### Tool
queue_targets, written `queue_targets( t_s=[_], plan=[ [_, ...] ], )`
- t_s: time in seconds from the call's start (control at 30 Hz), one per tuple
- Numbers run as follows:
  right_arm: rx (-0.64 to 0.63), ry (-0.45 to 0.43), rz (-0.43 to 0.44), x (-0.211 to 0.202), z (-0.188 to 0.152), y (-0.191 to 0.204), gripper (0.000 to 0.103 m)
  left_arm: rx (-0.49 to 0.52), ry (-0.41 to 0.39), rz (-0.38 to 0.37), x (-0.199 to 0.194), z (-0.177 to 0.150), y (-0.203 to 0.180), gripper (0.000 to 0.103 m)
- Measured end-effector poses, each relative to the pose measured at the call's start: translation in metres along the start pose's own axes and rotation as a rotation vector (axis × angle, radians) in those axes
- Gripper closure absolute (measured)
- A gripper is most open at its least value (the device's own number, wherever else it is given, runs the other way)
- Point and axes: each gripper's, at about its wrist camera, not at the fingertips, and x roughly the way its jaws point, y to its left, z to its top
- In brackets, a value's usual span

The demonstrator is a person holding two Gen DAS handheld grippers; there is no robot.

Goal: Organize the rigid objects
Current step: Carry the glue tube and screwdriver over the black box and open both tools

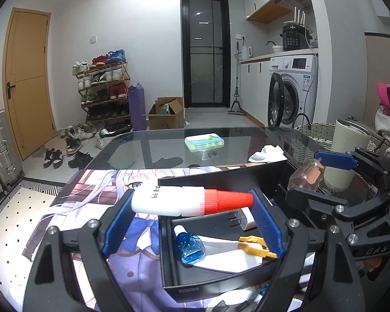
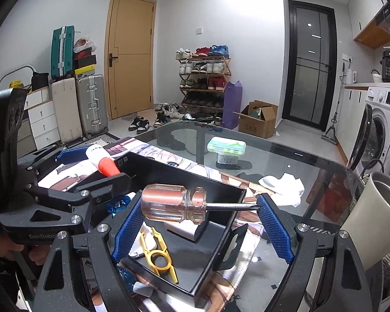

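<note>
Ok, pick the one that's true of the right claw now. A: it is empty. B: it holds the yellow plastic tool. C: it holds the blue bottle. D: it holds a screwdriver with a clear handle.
D: the right claw is shut on the screwdriver, gripped end to end above the black tray, while the yellow tool lies in the tray.

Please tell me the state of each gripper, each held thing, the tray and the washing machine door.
Left gripper: shut on glue bottle.
Right gripper: shut on screwdriver.
Black tray: holding several items.
Washing machine door: open.
</note>
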Motion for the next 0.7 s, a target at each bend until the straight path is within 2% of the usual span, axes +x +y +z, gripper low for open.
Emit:
queue_targets(
  t_s=[0.13,0.7],
  plan=[
    [-0.038,0.011,-0.003,0.0041,-0.0024,0.0080,0.017,-0.012,0.013,-0.003,0.0034,0.0003,0.0032,0.017],
    [-0.054,0.033,0.013,0.0112,-0.0107,0.0091,0.017,-0.023,0.023,-0.001,0.0056,0.0002,0.0051,0.017]
  ],
)
